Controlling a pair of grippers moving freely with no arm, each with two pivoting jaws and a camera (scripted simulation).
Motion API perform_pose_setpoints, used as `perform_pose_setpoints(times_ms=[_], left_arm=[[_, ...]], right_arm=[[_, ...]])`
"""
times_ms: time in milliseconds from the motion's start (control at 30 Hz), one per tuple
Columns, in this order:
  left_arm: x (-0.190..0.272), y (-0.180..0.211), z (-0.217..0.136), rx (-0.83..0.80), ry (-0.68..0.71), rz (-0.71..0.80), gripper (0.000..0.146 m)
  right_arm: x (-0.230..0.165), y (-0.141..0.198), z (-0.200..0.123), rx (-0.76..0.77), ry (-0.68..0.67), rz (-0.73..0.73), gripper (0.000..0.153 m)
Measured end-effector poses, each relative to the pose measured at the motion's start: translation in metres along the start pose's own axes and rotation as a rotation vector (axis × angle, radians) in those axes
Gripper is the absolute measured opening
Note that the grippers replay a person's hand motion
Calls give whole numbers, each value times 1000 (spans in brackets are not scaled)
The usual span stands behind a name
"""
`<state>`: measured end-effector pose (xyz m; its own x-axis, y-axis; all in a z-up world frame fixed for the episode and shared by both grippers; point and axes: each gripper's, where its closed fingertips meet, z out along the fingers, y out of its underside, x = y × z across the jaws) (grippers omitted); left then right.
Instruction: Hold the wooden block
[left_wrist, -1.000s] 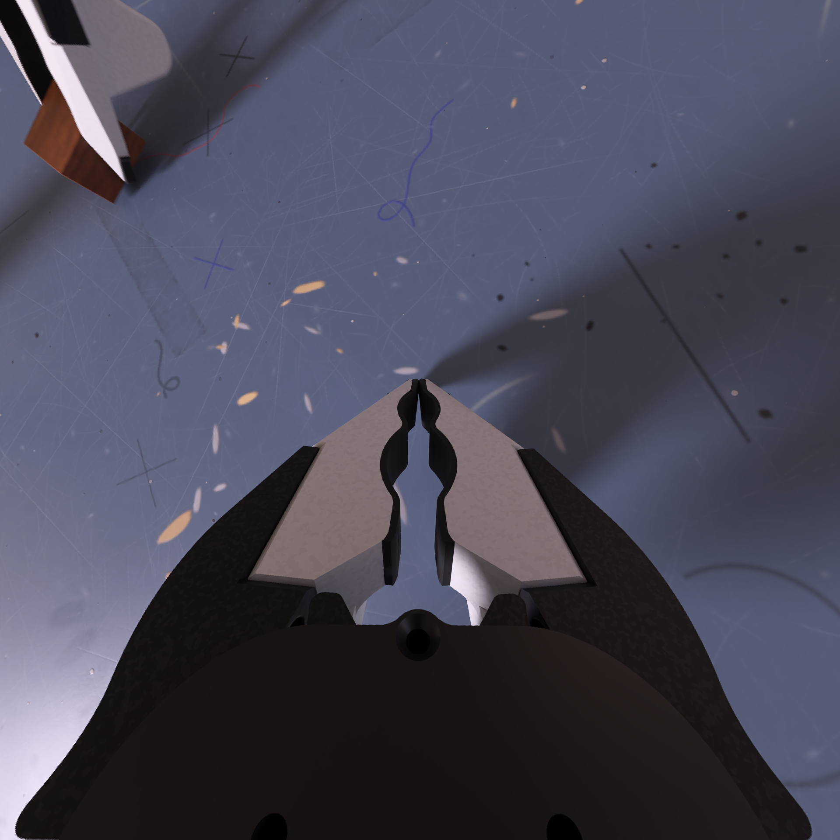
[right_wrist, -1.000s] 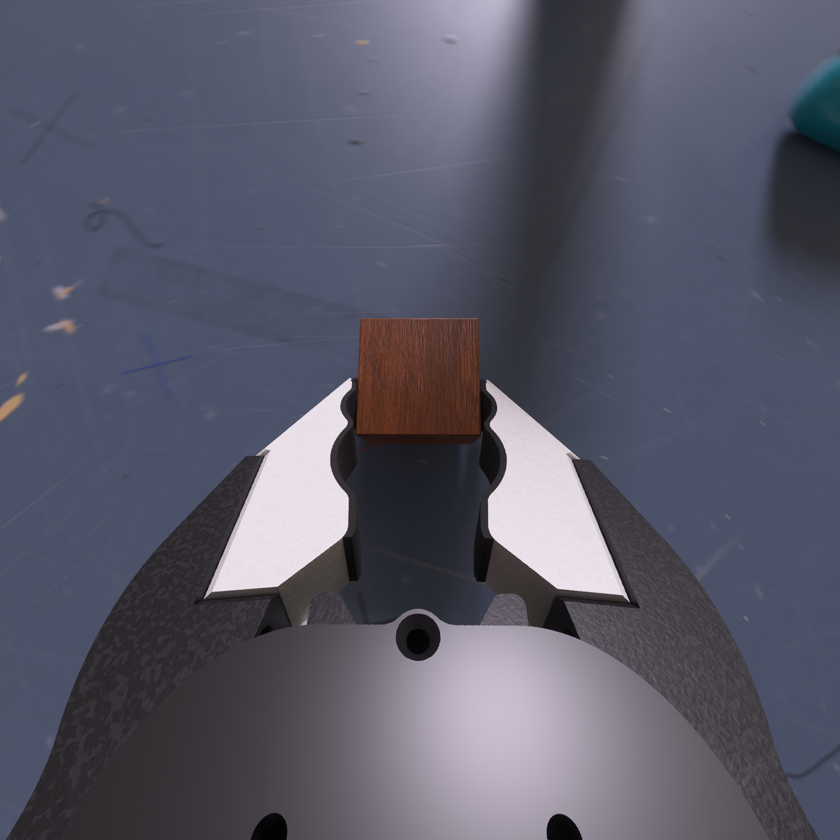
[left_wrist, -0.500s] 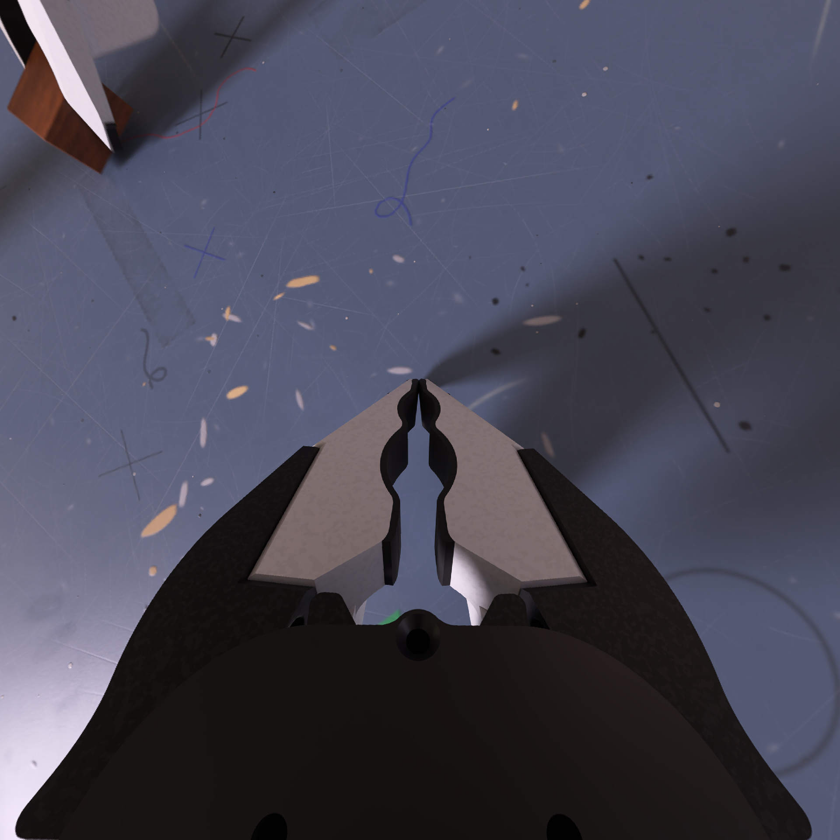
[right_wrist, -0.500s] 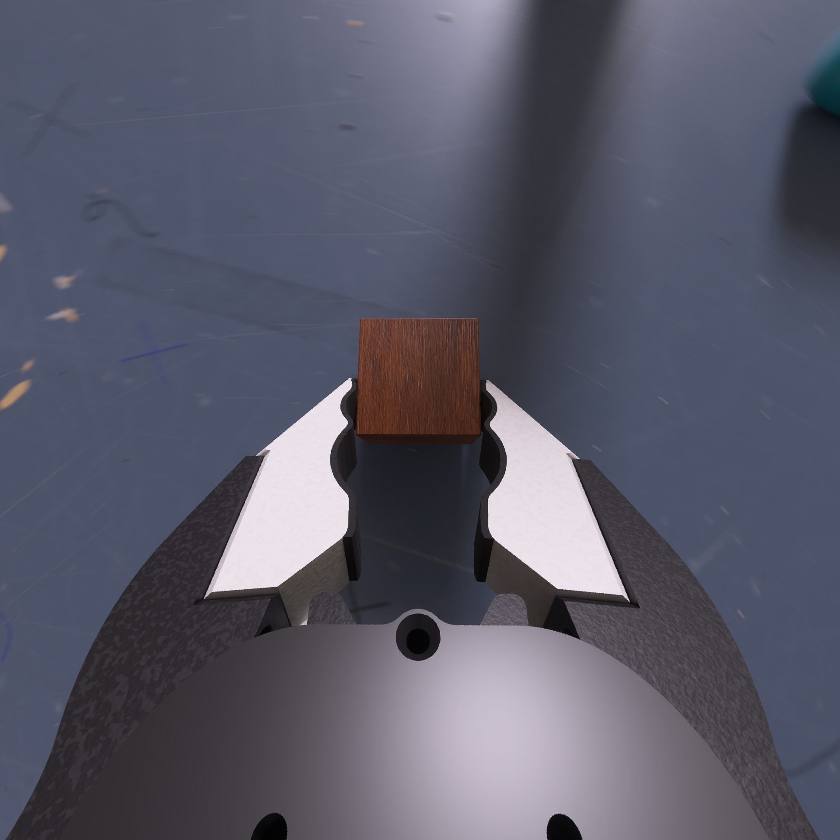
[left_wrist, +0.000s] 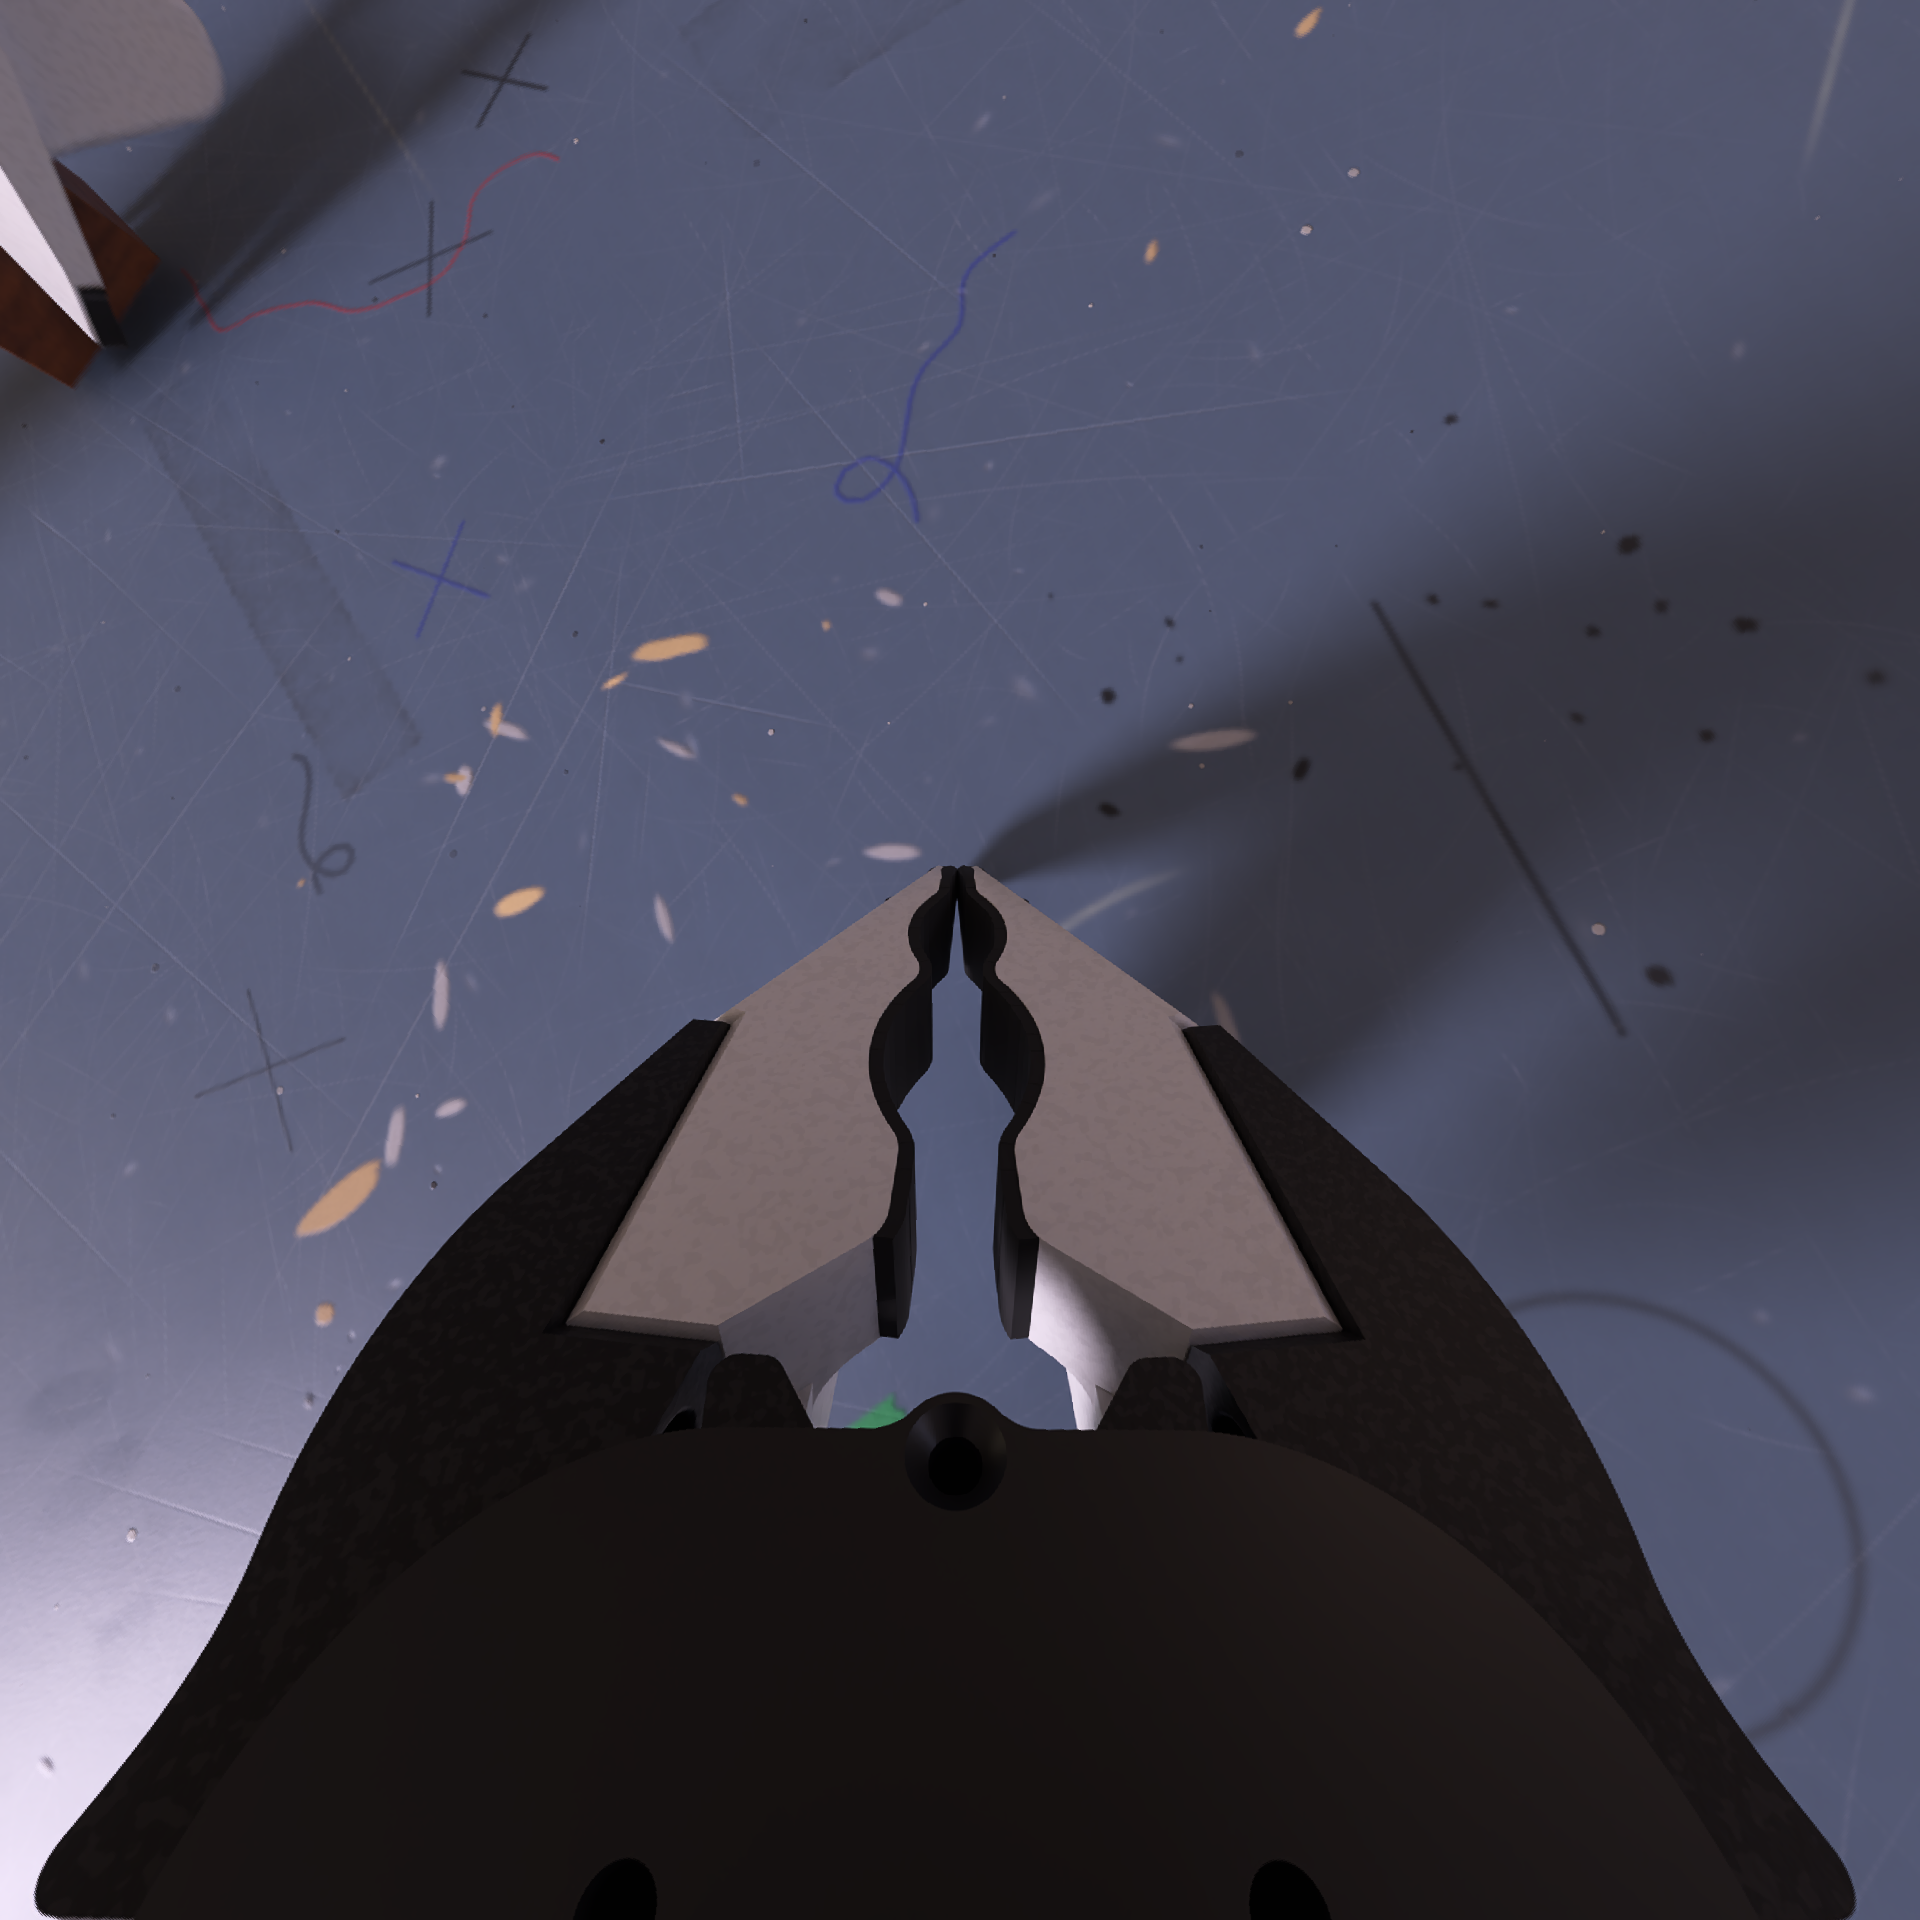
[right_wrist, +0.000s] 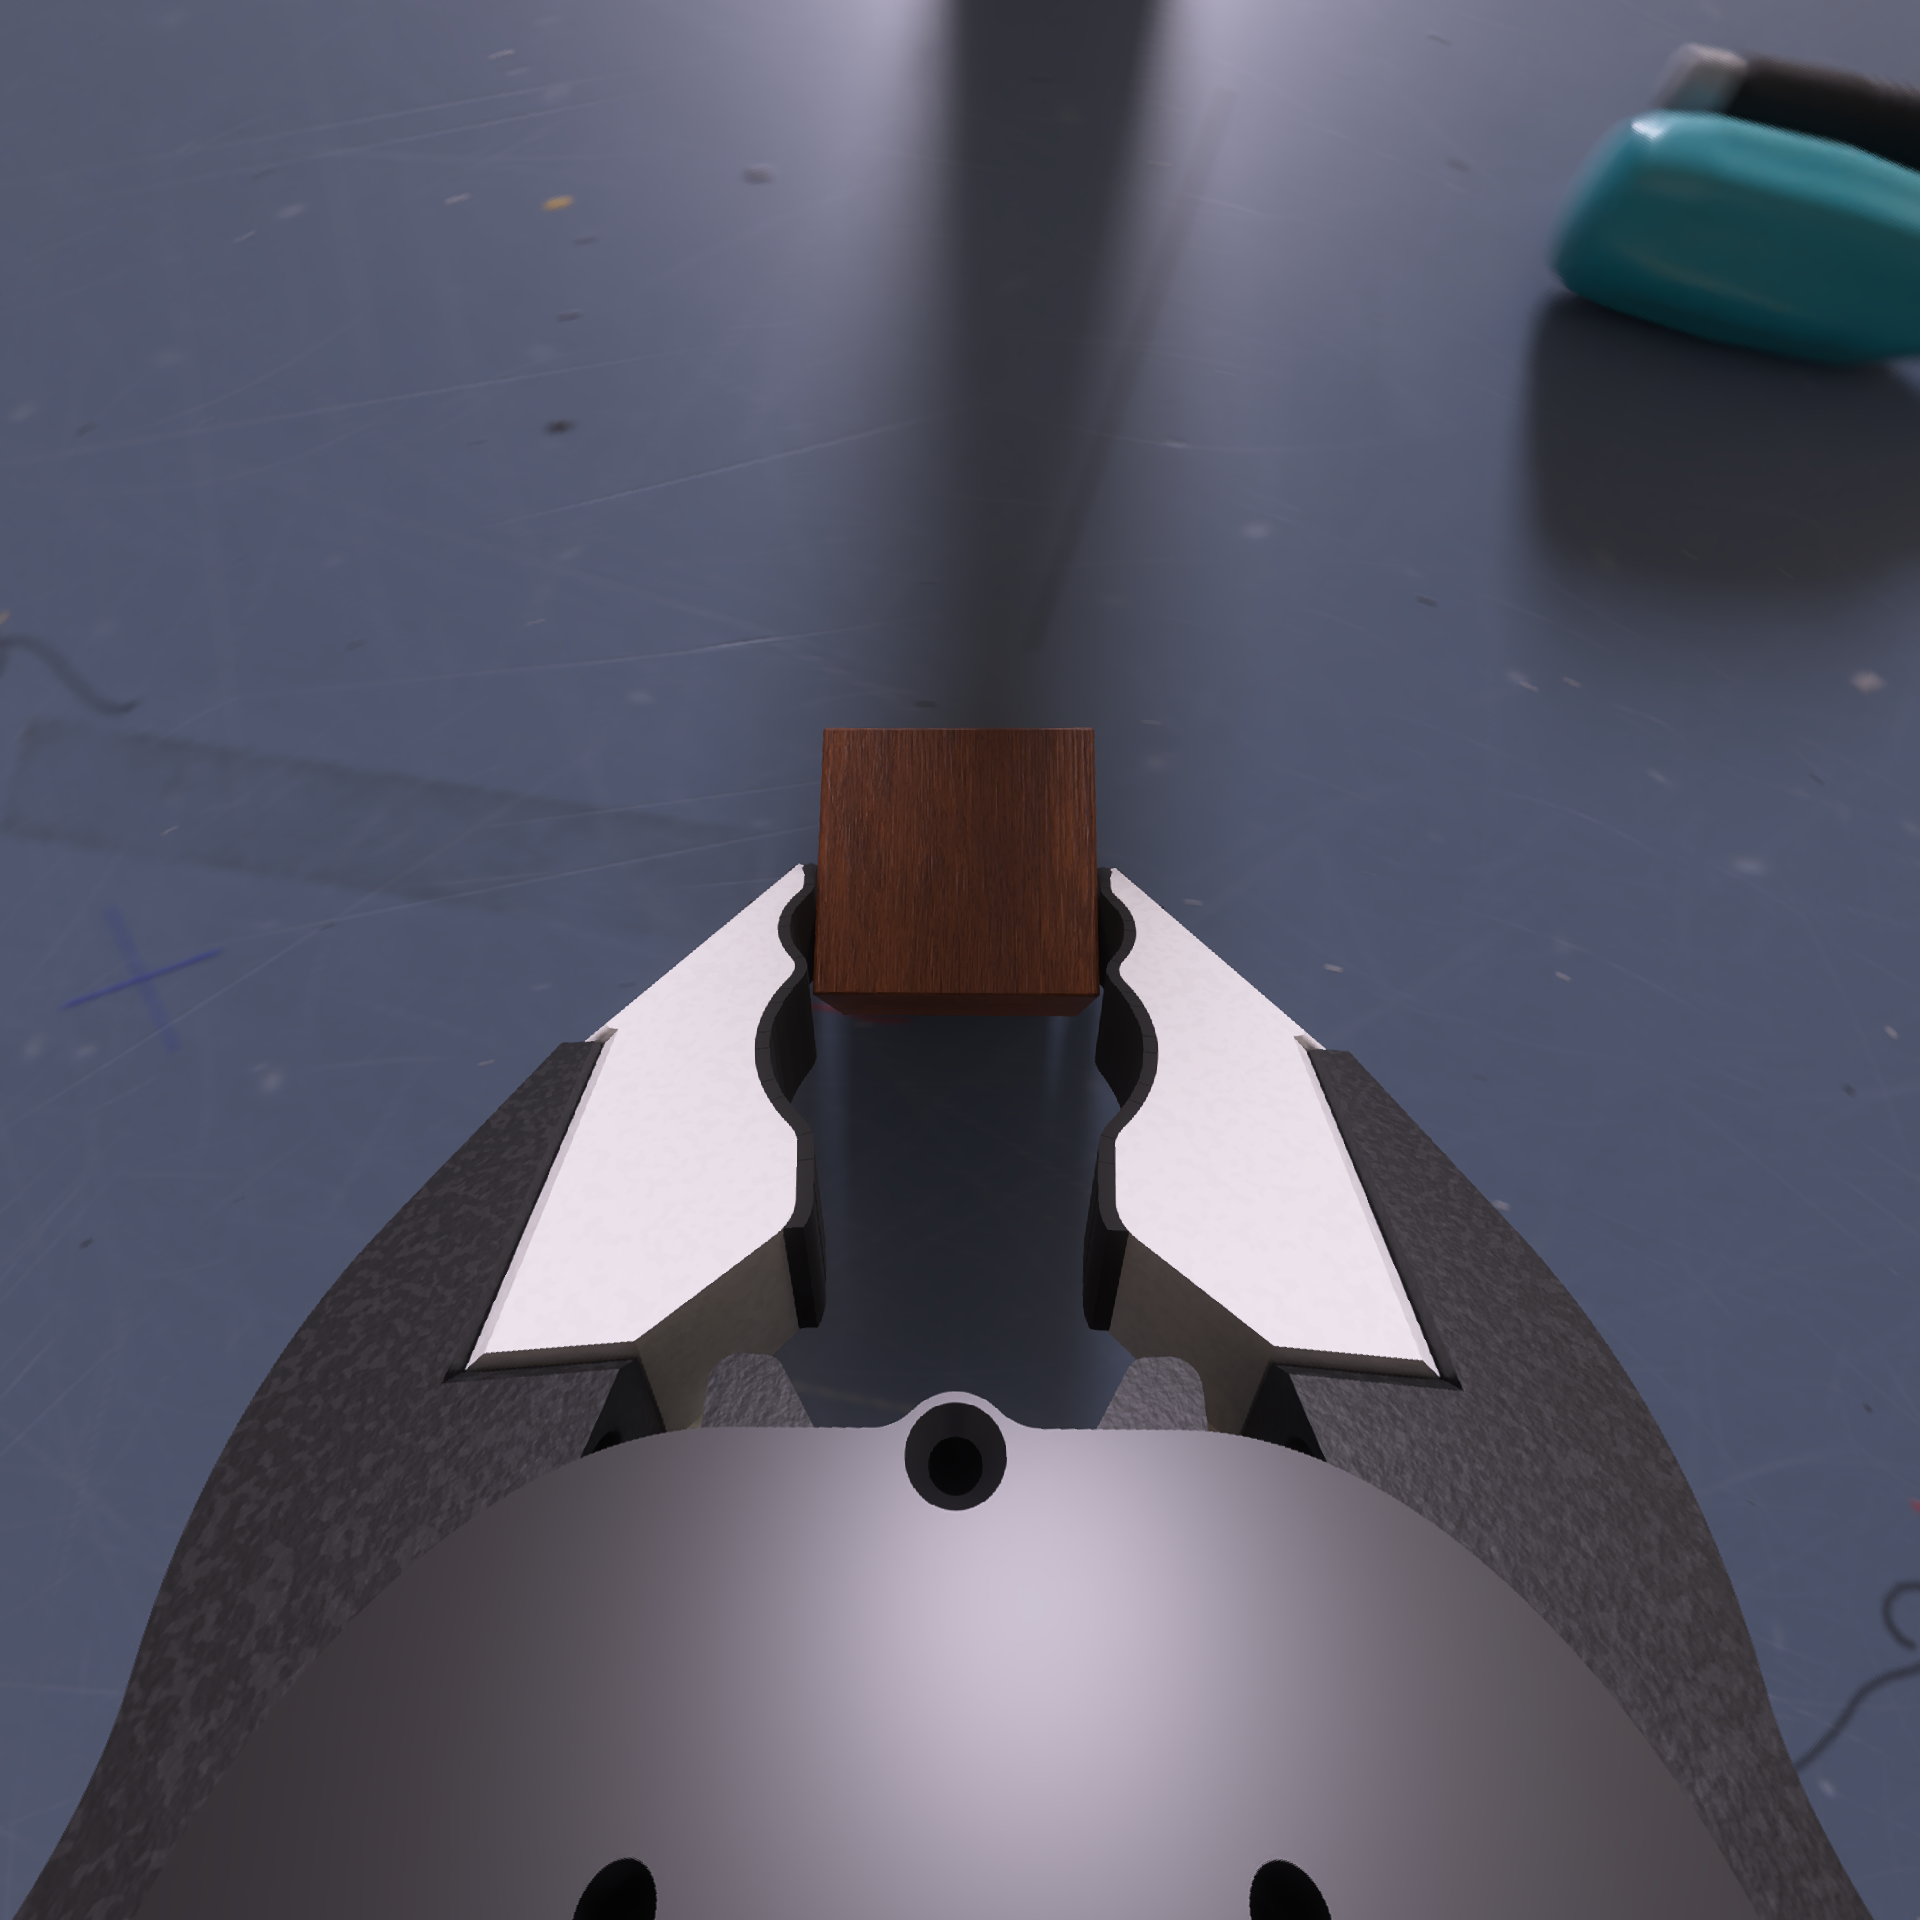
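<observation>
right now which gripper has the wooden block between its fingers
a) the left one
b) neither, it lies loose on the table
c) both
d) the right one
d) In the right wrist view the right gripper is shut on the wooden block, a fingertip pressed to each side, while the left gripper has its tips together with nothing between them.

Open scuffed tabletop (right_wrist: 416, 416) all round; only a teal stapler (right_wrist: 1745, 249) far right, well apart.
</observation>
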<state>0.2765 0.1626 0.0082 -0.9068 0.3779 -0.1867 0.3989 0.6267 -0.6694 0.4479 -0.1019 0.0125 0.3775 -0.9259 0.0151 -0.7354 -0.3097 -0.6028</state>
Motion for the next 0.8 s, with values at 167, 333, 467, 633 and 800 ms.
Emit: perform_pose_setpoints(times_ms=[167,333,467,633,800], left_arm=[[1,0,-1,3,7,-8,0],[0,0,0,-8,5,-15,0],[-1,1,-1,-9,6,-22,0],[0,1,-1,-15,10,-18,0],[-1,3,-2,-19,-1,-19,0]], right_arm=[[-57,-5,2,-35,-123,-181,52],[-11,-22,18,15,-65,-45,52],[-59,-9,8,-16,-139,-159,52],[-64,-27,21,5,-151,-178,52],[-66,-11,10,9,-172,-162,52]])
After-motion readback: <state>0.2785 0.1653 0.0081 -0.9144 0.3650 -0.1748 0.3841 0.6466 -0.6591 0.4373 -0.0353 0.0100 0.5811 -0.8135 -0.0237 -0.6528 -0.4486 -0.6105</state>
